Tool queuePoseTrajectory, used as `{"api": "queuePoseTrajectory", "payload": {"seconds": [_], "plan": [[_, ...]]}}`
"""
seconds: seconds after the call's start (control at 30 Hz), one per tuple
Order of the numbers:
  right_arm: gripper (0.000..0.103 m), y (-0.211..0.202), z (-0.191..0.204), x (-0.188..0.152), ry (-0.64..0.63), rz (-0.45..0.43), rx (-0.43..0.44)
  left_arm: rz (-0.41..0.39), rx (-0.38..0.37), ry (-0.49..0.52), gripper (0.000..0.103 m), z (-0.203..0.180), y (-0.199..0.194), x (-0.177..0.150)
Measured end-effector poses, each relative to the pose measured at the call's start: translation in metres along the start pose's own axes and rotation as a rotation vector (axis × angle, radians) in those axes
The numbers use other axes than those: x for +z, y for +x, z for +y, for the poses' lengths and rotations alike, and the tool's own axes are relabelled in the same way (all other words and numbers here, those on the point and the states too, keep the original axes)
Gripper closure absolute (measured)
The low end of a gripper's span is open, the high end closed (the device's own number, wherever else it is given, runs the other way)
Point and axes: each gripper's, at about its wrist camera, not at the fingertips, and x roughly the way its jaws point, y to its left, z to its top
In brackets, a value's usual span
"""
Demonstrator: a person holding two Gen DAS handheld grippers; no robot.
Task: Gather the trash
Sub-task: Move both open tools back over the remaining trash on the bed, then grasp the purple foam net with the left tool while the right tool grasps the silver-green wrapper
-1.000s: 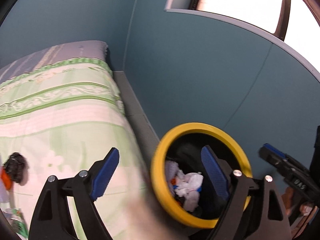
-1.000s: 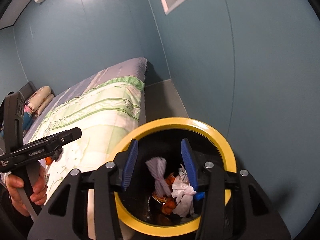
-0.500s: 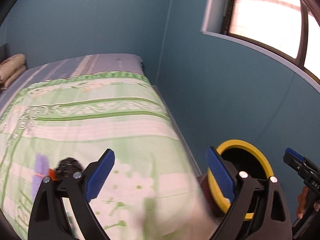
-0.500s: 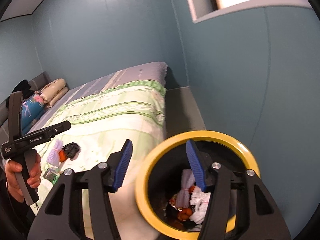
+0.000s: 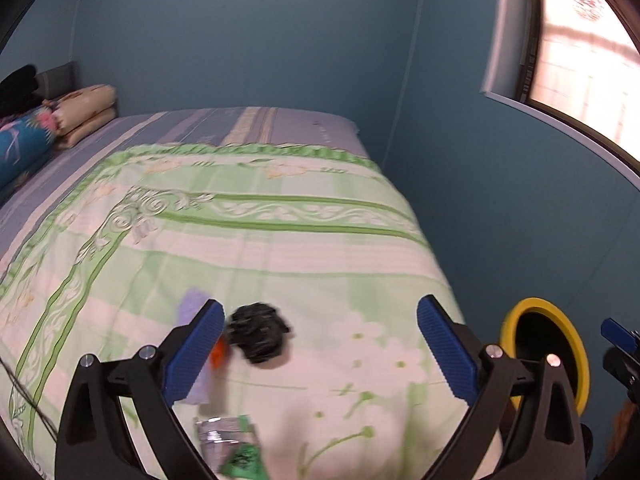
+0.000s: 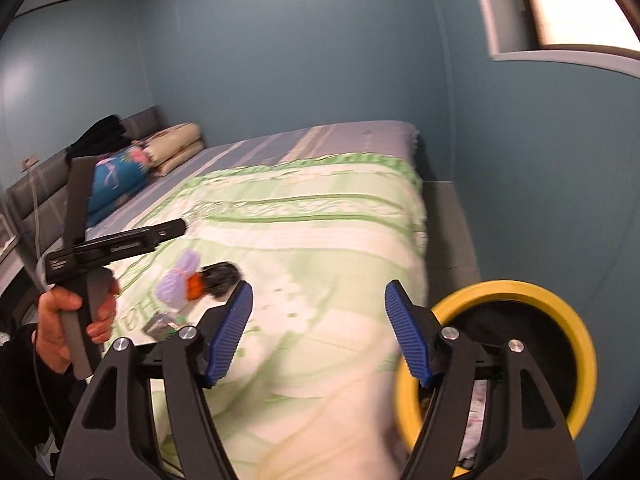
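A black crumpled lump (image 5: 260, 338), an orange scrap (image 5: 218, 354), a lilac piece (image 5: 192, 308) and a silver-green wrapper (image 5: 230, 444) lie on the green quilt. My left gripper (image 5: 320, 320) hovers over them, jaws wide and still opening, nothing between the pads. The yellow-rimmed bin (image 5: 576, 360) stands beside the bed at lower right. My right gripper (image 6: 318, 300) is over the quilt's edge, its jaws opening and empty, with the bin (image 6: 520, 286) right of it. The same lump (image 6: 222, 276) and lilac piece (image 6: 178, 280) lie ahead to its left.
The bed's quilt (image 5: 280, 240) fills the middle, with folded blankets and a blue pillow (image 5: 80, 112) at the head. Blue walls close the far side and the right, with a window (image 5: 580, 60). A grey strip (image 6: 448, 232) runs between bed and wall. A hand (image 6: 60, 320) grips the left tool.
Both views have swung left, from the bin to the bed. The bin slid to the lower right and the trash on the quilt came into view. Both pairs of jaws stand wider.
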Motion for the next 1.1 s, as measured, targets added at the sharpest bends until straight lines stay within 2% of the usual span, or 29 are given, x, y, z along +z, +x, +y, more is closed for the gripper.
{"api": "queuePoseTrajectory", "payload": {"seconds": [0.33,0.57,0.8,1.1], "plan": [[0.035,0.04,0.072,-0.013,-0.102,0.075,0.147,0.057,0.079,-0.091,0.009,0.069,0.02,-0.022],[0.034,0.073,0.106,-0.03,-0.134,0.146,0.226,0.095,0.114,-0.125,0.009,0.101,0.035,-0.035],[0.034,0.103,0.133,-0.047,-0.166,0.222,0.272,0.142,0.116,-0.151,0.009,0.119,0.055,-0.047],[0.034,0.128,0.152,-0.058,-0.198,0.277,0.296,0.171,0.138,-0.158,0.009,0.127,0.082,-0.05]]}}
